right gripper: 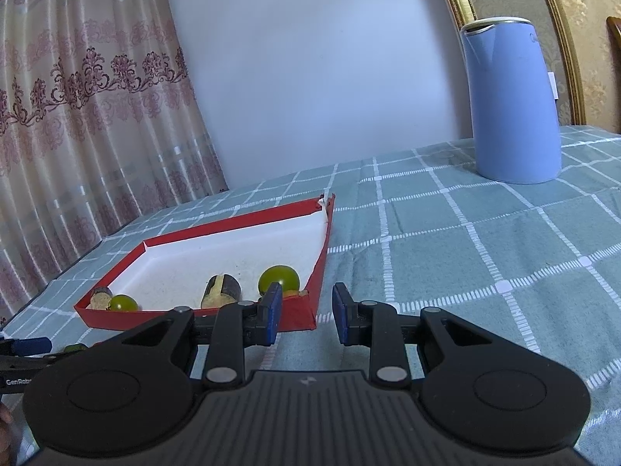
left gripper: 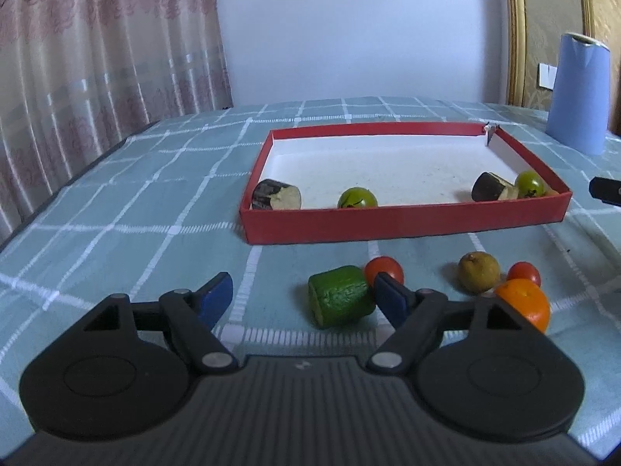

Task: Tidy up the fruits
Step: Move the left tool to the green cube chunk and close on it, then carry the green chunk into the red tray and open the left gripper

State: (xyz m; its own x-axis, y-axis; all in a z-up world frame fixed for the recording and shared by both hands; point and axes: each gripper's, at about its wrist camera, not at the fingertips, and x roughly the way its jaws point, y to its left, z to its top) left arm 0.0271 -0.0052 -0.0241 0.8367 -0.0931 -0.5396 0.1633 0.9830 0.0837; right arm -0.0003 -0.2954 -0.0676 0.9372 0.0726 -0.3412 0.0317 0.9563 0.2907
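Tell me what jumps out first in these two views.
The red tray mid-table, already holding two dark cut pieces and two green fruits. In front of it, loose on the checked cloth: a green chunk, two tomatoes, an orange. The open left gripper sits beside the chunk; a blue jug stands far right.

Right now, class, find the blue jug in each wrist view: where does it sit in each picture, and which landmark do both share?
Left wrist view: the blue jug stands at the far right edge, on the checked cloth behind the red tray's far right corner.
Right wrist view: the blue jug stands large at upper right, beyond and right of the tray.
Shared landmark: the red tray's torn far corner.
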